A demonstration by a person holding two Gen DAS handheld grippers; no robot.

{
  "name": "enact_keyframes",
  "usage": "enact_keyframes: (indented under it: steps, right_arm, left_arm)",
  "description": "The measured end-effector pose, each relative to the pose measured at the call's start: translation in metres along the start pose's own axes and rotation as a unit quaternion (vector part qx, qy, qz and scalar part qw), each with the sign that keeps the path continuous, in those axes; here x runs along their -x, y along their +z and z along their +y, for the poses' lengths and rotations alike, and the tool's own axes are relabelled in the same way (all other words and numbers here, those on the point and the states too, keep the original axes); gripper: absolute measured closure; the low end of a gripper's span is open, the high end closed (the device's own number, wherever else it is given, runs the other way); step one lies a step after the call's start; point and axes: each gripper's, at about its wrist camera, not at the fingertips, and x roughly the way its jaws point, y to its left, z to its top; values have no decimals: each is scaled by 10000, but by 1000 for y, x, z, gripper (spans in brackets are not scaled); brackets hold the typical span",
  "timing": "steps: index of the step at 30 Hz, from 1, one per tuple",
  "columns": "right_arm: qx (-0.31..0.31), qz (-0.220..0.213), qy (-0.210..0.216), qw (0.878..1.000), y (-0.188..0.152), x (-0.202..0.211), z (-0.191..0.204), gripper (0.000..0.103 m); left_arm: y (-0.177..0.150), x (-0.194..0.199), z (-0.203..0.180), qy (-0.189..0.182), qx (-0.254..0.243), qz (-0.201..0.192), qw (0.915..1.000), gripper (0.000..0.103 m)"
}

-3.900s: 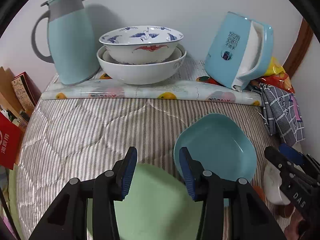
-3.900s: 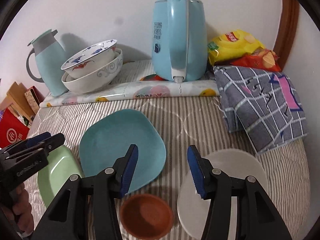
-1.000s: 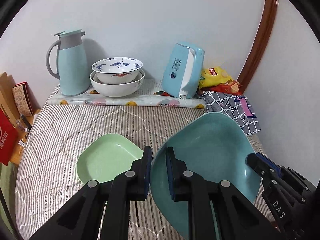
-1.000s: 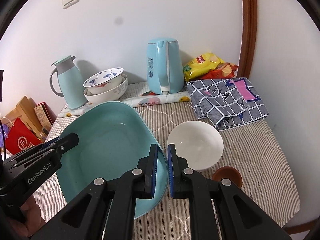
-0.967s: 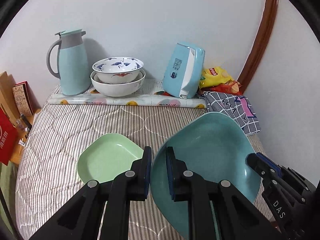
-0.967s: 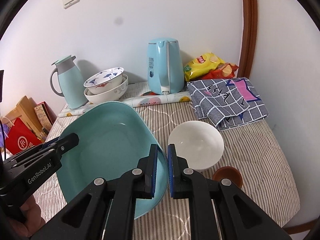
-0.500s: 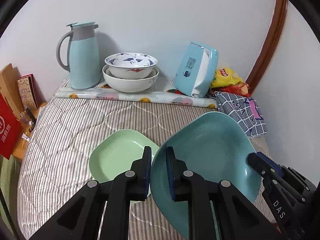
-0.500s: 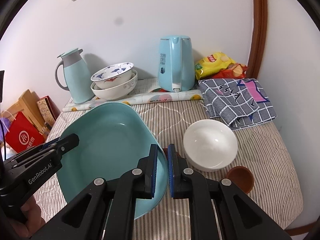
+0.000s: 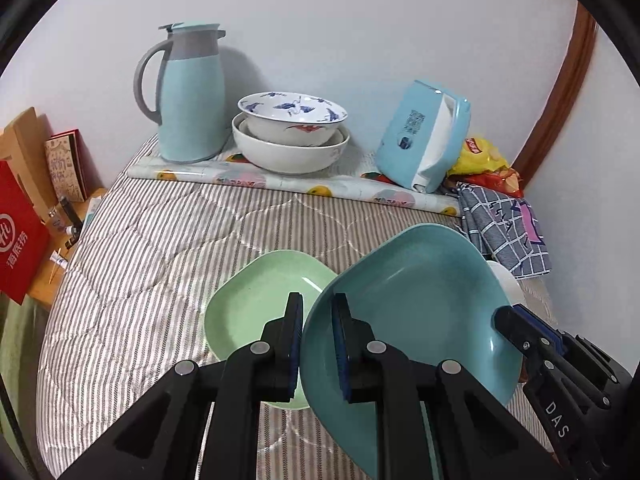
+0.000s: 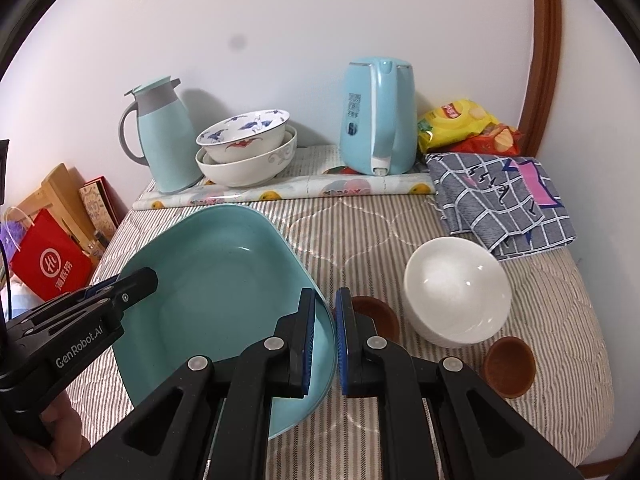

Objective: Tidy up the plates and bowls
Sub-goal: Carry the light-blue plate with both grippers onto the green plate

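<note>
Left wrist | teal plate [image 9: 416, 312] rim pinched in left gripper [image 9: 318, 344]; right gripper [image 9: 516, 326] opposite

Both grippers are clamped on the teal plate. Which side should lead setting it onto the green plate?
Left. The left gripper grips the teal plate on the rim right above the green plate; the right gripper holds the far rim, beside the white bowl.

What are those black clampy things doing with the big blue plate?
A person is tidying dishes on a striped bed. The left gripper and right gripper each pinch one edge of the teal plate, holding it up beside the green plate. A white bowl waits nearby.
</note>
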Motion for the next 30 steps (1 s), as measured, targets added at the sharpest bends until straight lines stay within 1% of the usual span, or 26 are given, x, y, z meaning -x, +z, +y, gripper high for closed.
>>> enact_keyframes:
  steps: [15, 30]
  right_arm:
    - [131, 221, 132, 9996, -1, -26, 19, 93]
    - [283, 652, 263, 9971, -9, -60, 40, 92]
  left_arm:
    - [-3, -18, 24, 177, 212, 200, 9994, 88]
    - [-13, -46, 49, 450, 341, 615, 9965, 88]
